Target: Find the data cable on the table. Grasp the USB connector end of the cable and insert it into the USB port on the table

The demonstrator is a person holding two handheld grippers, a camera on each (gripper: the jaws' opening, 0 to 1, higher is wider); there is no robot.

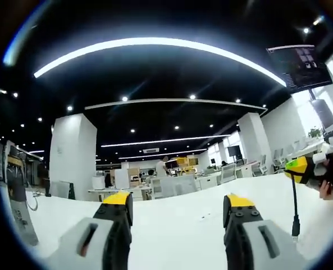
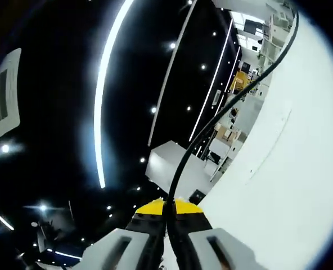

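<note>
Cable clamped in right gripper
The cable is hung straight down from its closed jaws, connector lowest, over the tabletop; the left gripper is held apart, empty

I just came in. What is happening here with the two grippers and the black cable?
A person holds a gripper in each hand over a white table. The right gripper is shut on a black cable, gripping it some way up, so the connector end hangs loose below it and is not plugged into anything. The left gripper is open and holds nothing, with its jaws pointing across the table.
</note>
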